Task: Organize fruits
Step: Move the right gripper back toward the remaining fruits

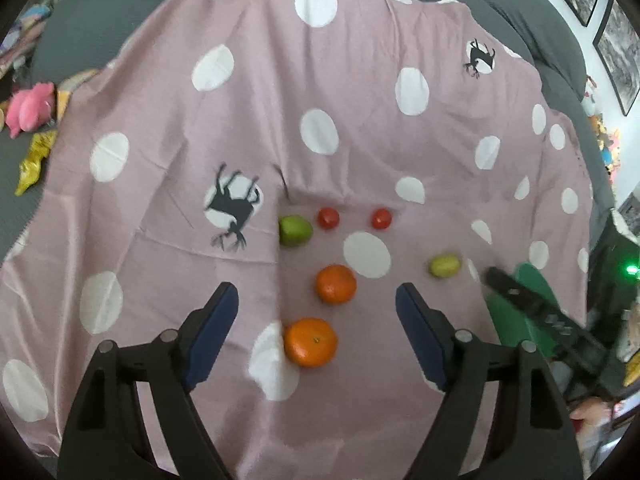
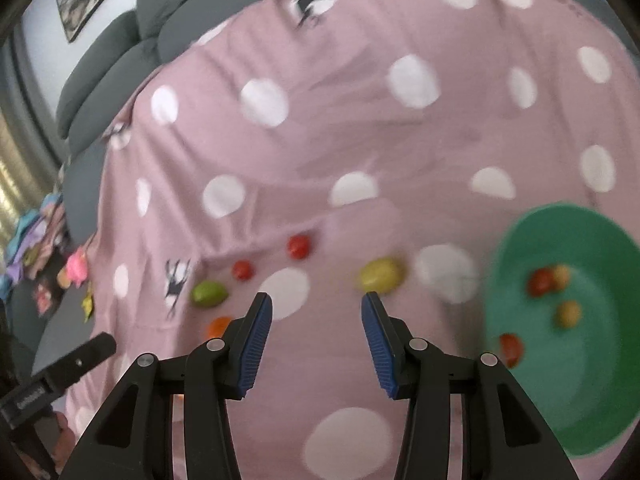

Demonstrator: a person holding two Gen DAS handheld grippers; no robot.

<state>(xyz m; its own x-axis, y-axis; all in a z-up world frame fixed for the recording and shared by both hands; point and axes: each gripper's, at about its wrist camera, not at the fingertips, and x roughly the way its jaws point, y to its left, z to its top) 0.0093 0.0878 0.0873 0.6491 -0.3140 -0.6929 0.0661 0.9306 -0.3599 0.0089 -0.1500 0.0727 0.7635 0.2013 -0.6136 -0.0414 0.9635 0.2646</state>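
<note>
Pink cloth (image 1: 224, 128) with white dots and dark deer prints covers a grey sofa (image 1: 100, 20). On the cloth: two oranges, near one (image 1: 311, 342) and far one (image 1: 335, 284); green lime (image 1: 295, 231); two red tomatoes (image 1: 328, 218) (image 1: 381, 219) just beyond; yellow-green lime (image 1: 444, 265) off to the right. Green plate (image 2: 592, 380) lies at the right, holding several small red and yellowish fruits, blurred.

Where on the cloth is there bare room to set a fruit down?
Bare cloth runs left of the green lime and beyond the two tomatoes. Crowded: the cluster from the oranges to the yellow-green lime. The green plate has room at its near side.
</note>
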